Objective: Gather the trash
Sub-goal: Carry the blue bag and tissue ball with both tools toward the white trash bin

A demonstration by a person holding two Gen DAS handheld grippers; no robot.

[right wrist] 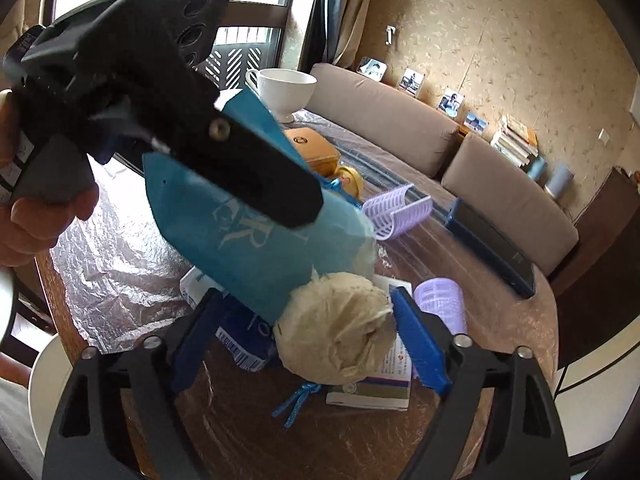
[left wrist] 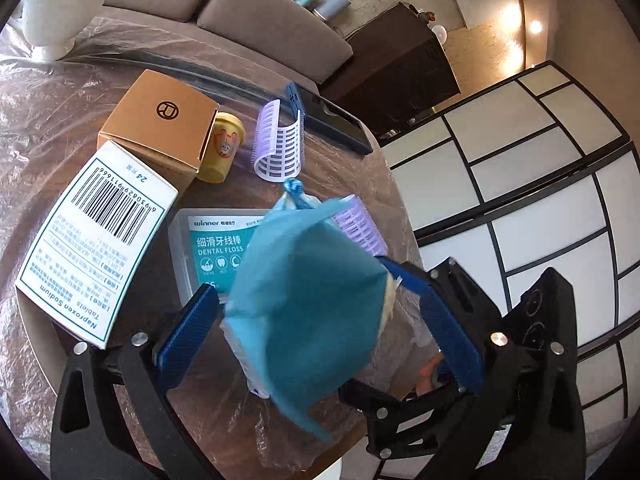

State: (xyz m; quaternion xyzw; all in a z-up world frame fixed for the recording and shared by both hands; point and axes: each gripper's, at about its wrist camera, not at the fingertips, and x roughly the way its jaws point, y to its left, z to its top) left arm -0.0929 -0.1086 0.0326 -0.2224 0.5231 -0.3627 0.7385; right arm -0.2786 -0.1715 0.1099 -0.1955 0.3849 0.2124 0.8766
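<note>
Blue non-woven bag [left wrist: 304,312] fills the middle of the left wrist view, hanging in the air between the two blue fingers of the left tongs [left wrist: 296,280]. These tongs are spread wide. Their left finger [left wrist: 188,332] lies just beside the bag's edge, but I cannot tell whether either pad presses on the bag. A scrap of crumpled cream paper [left wrist: 390,292] peeks out at the bag's right edge. Behind lies the desk [left wrist: 60,128] under a clear plastic sheet. On it are a white Naproxen Sodium tablet box [left wrist: 96,240], a tan carton [left wrist: 160,120], a small yellow cup [left wrist: 222,148], a dental floss box [left wrist: 208,248], a split lilac hair roller [left wrist: 280,144] and a dark phone [left wrist: 336,120]. A white footed cup [left wrist: 60,4] stands at the far edge.

Cream paper, seen from the right wrist as a full wad, sits at the lower end of the bag and above the desk, between the fingers of the right tongs [right wrist: 306,294]. These tongs are released: the right finger [right wrist: 420,340] is against the wad, while the left finger [right wrist: 196,340] is clear of it. The left tongs cross the upper left, held by a hand [right wrist: 40,220], with one black finger over the printed side of the bag. A blue cord [right wrist: 298,400] lies on the desk below.
</note>
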